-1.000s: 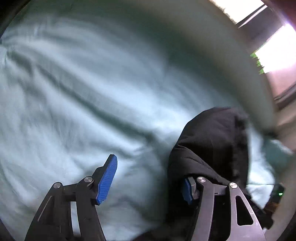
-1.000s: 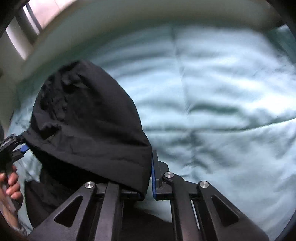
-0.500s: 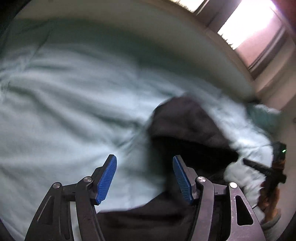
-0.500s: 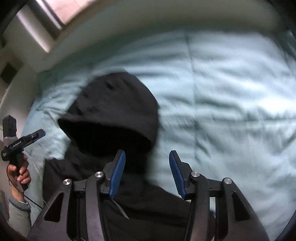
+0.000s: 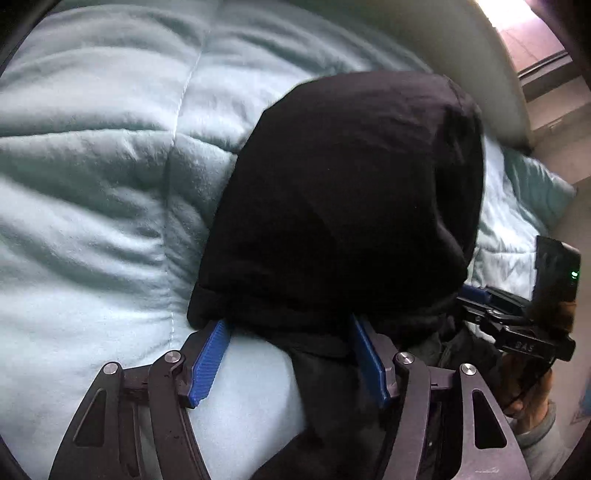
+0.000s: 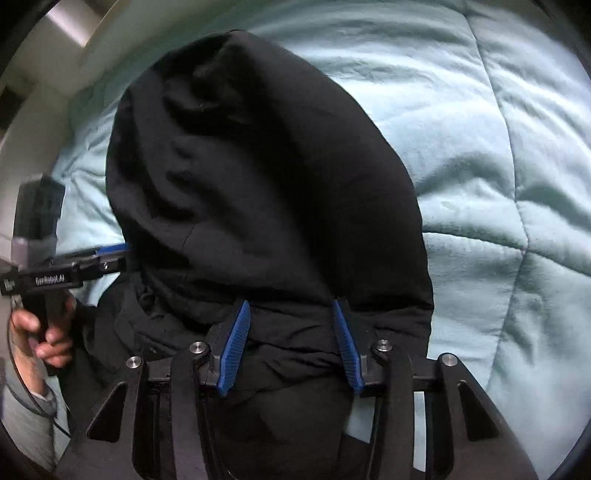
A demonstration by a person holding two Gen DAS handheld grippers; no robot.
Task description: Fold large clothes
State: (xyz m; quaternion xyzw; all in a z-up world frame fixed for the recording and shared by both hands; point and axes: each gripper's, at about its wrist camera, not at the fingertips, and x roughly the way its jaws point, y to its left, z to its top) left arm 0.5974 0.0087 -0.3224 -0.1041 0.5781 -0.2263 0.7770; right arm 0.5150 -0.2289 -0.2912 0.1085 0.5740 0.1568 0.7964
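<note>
A black hooded garment (image 5: 343, 192) lies on a pale teal quilt (image 5: 92, 184); its hood points away from me. It also fills the middle of the right wrist view (image 6: 258, 184). My left gripper (image 5: 288, 354) is open, its blue pads on either side of the hood's base, with black cloth between them. My right gripper (image 6: 291, 343) is open too, its pads astride the hood's lower edge on the other side. Each gripper shows in the other's view, at the hood's side: the right one (image 5: 476, 295), the left one (image 6: 110, 251).
The quilt (image 6: 498, 147) spreads wide around the garment. A pale curved bed edge or wall (image 5: 461, 48) and a bright window (image 5: 532, 33) lie beyond. A teal pillow (image 5: 535, 188) sits at the far right.
One second ago the right gripper was shut on the hood; it then let go. Both grippers have since moved in close to the hood's base, jaws open around the cloth.
</note>
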